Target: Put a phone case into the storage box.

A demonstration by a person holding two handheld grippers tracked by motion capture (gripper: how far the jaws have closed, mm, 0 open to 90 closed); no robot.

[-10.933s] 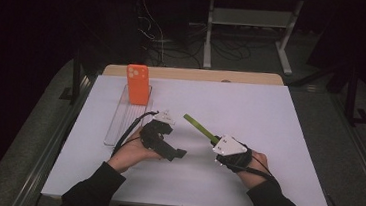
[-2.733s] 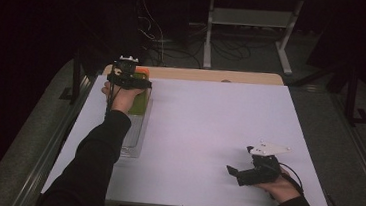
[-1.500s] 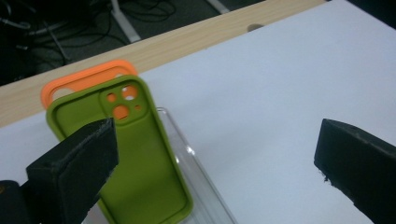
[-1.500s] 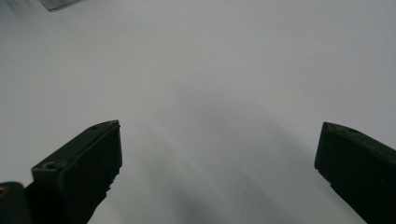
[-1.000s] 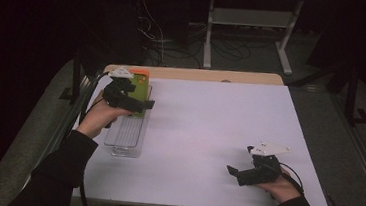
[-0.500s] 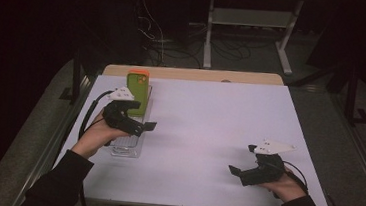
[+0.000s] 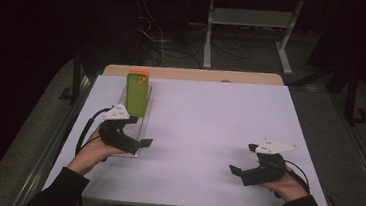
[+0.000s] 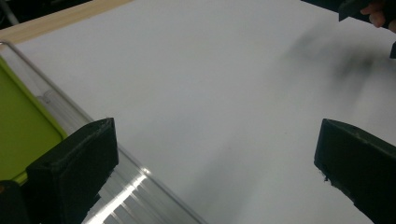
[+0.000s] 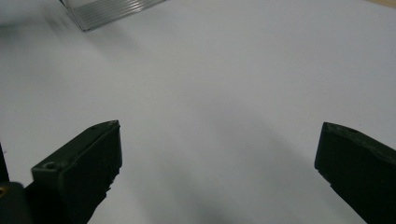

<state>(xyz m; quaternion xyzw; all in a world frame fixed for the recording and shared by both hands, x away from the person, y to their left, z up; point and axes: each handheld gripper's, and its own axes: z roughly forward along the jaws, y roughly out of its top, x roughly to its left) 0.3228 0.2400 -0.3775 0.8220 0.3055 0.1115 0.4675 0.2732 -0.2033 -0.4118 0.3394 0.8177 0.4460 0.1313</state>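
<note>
Two claws, both spread wide and gripping nothing. The left claw now sits low over the near end of the clear tray, at the left side of the white surface. Half a second ago it was a little farther up the tray, and a couple of seconds back it was right up at the orange-capped holder, so the hand has been drawing steadily back toward the person. The green tablet-like slab stands upright at the far end of the tray, against its orange backing, with no claw touching it; in the left gripper view its green face shows just beyond the left jaw, beside the tray's clear rail. The right claw rests on the surface at the near right, well apart from everything, much as it did a second ago. To my eye the placing is finished: the slab is set in its stand and the left hand is simply clearing away.
</note>
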